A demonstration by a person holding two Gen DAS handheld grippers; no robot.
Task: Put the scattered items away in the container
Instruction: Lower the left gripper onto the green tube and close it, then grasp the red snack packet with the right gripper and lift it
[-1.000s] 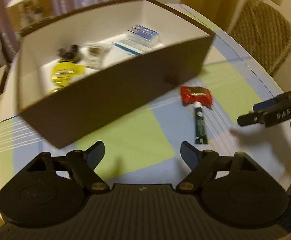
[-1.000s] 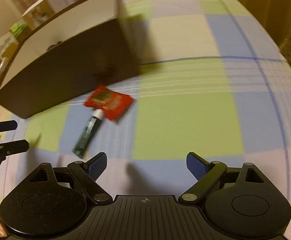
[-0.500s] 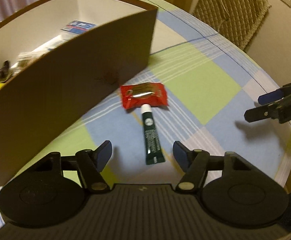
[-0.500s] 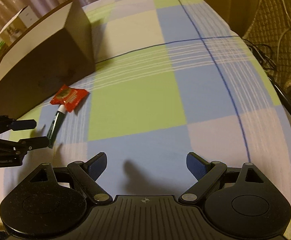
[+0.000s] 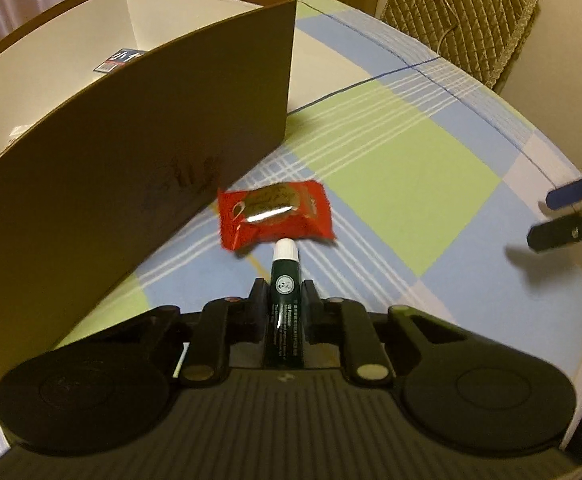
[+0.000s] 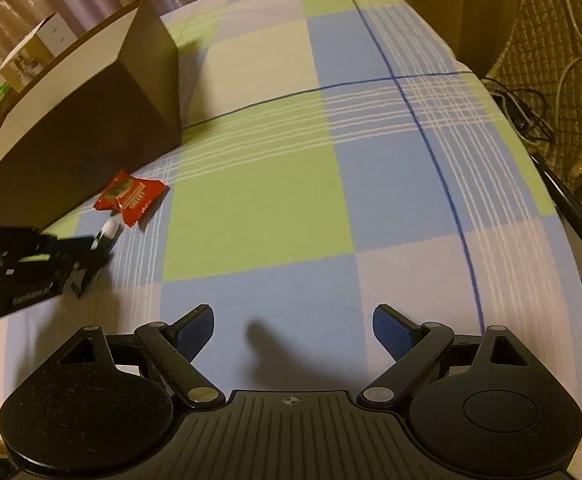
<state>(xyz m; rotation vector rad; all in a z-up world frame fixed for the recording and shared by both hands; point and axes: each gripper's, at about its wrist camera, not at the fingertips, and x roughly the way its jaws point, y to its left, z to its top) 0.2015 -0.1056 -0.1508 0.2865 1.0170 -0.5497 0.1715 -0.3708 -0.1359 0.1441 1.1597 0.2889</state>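
Note:
A dark green tube with a white cap (image 5: 285, 280) lies on the checked cloth, and my left gripper (image 5: 283, 292) is closing its jaws on it, the pads touching both sides. In the right wrist view the left gripper (image 6: 95, 252) covers all of the tube except its cap (image 6: 109, 229). A red snack packet (image 5: 275, 214) (image 6: 131, 198) lies just beyond the cap. The brown cardboard box (image 5: 131, 140) (image 6: 91, 120), white inside, stands to the left of both. My right gripper (image 6: 294, 328) (image 5: 559, 216) hovers open over bare cloth to the right, holding nothing.
A blue and white packet (image 5: 121, 58) shows inside the box. A quilted chair (image 5: 459, 12) stands beyond the table's far right edge, with cables (image 6: 523, 112) on it. Small cartons (image 6: 31, 56) sit behind the box. The checked cloth (image 6: 271, 200) stretches between the grippers.
My left gripper swung away from the box, came down over the green tube and closed its jaws around it. The right gripper drifted right, staying open.

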